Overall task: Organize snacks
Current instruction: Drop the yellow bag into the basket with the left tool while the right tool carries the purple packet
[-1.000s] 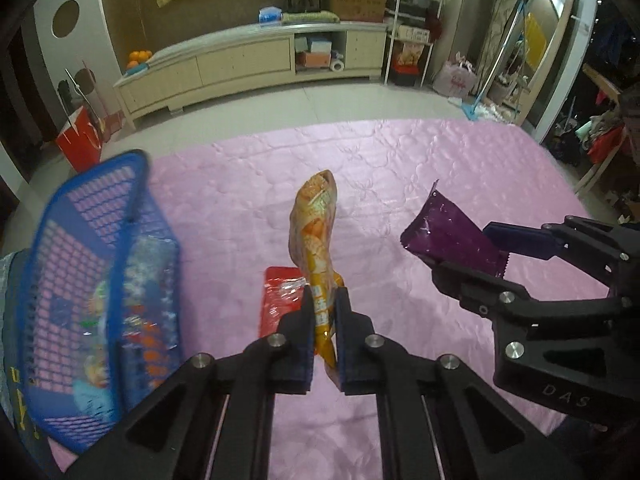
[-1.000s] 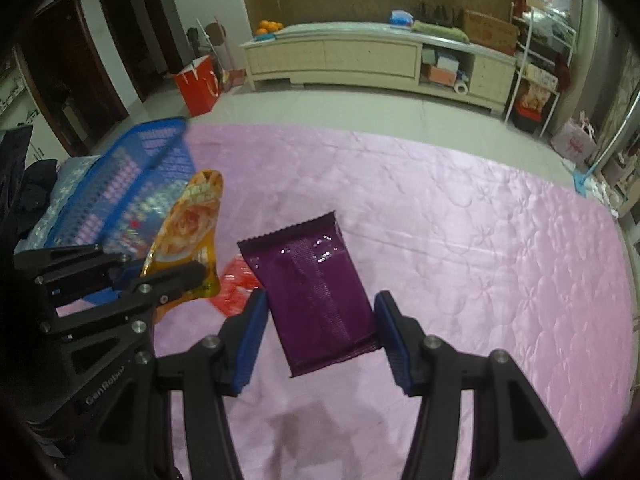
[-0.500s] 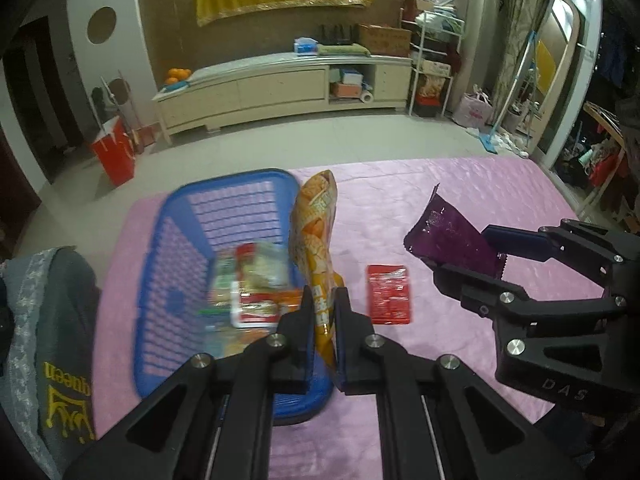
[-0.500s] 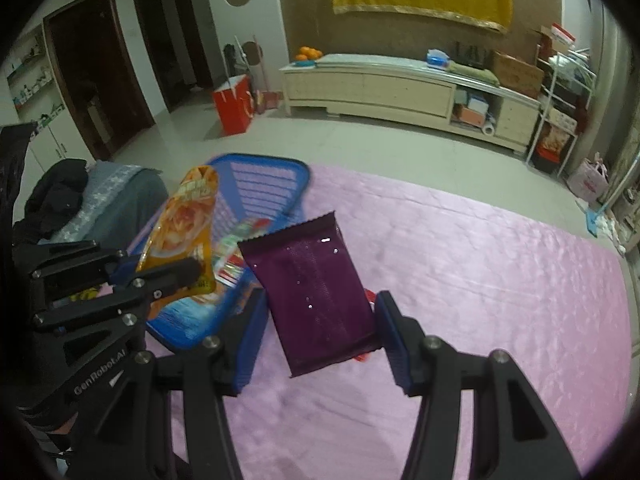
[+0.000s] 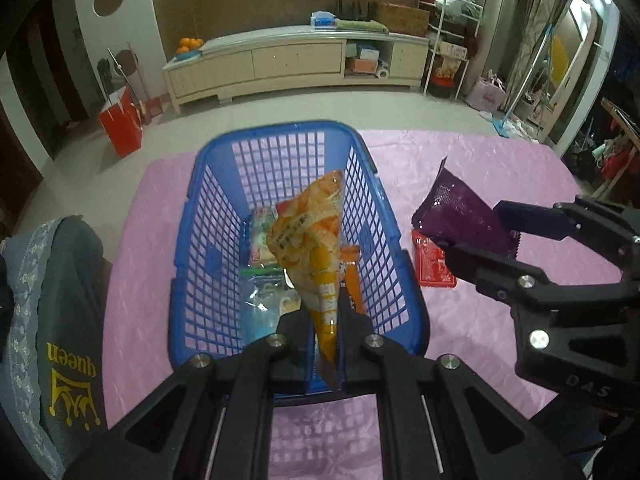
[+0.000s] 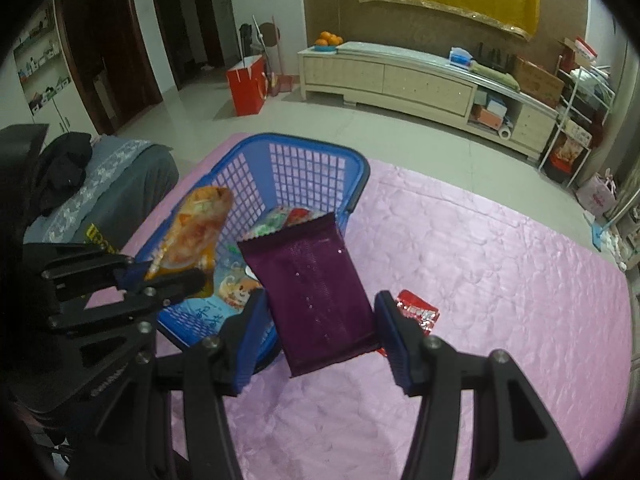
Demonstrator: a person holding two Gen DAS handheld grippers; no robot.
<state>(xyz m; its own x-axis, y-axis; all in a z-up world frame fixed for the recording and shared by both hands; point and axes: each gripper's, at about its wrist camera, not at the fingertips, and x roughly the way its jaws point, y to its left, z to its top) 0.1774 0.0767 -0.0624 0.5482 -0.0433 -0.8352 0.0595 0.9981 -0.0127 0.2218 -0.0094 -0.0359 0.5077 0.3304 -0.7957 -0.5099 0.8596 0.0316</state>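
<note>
- The orange snack pouch [image 5: 310, 236] stands nearly upright, long axis rising away from the jaws, pinched at its lower end by the left gripper [image 5: 326, 322], whose jaws are pressed tight on it.
- It hangs directly over the blue basket [image 5: 192, 216], which already holds several packets, so letting go looks like the next step.
- The purple packet [image 6: 314, 288] sits flat between the right gripper's [image 6: 320, 334] half-spread jaws, gripped by its side edges, long axis pointing far-left.
- That packet hangs above the basket's near-right rim over the pink cloth [image 6: 500, 280]; the left hand is nearer the basket's middle.
- A red packet [image 6: 418, 312] lies on the cloth, just right of the basket.
</note>
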